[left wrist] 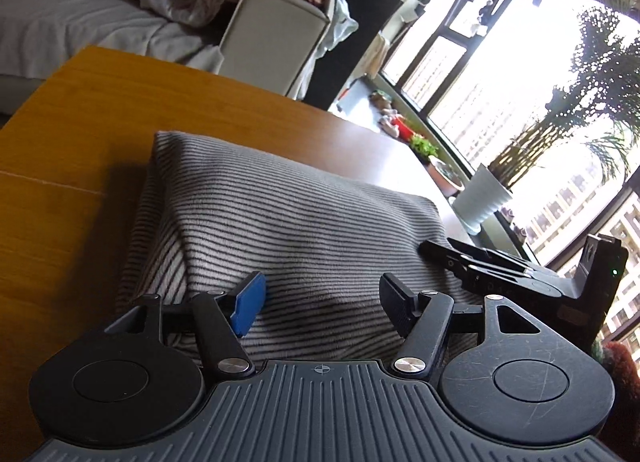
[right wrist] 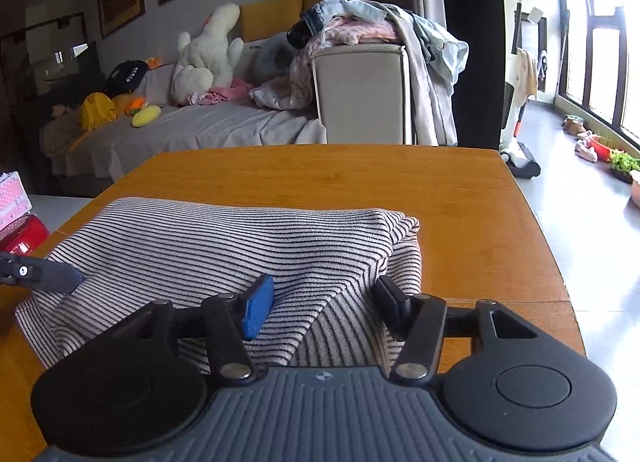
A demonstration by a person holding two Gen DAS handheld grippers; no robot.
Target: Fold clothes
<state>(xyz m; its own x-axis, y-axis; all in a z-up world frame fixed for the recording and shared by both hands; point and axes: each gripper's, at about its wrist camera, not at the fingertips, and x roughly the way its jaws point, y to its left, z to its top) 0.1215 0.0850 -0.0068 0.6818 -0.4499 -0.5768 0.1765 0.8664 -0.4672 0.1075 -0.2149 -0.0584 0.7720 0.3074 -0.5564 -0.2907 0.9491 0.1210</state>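
A folded garment with thin black and white stripes (left wrist: 288, 222) lies on the wooden table (left wrist: 80, 134). In the left wrist view my left gripper (left wrist: 322, 298) stands open over the near edge of the fold, its blue pad (left wrist: 250, 302) and black pad (left wrist: 394, 296) apart with only cloth beneath them. My right gripper (left wrist: 480, 262) rests at the fold's right corner. In the right wrist view the striped garment (right wrist: 224, 238) fills the near table, and my right gripper (right wrist: 324, 304) is open above its near right part. The tip of the left gripper (right wrist: 48, 276) touches the garment's left edge.
Behind the table (right wrist: 440, 190) stands a sofa (right wrist: 192, 130) with a white plush toy (right wrist: 208, 58) and a heap of loose clothes (right wrist: 372, 30) on its armrest. A red and pink box (right wrist: 16, 218) sits at the left. A white potted plant (left wrist: 482, 198) stands by the window.
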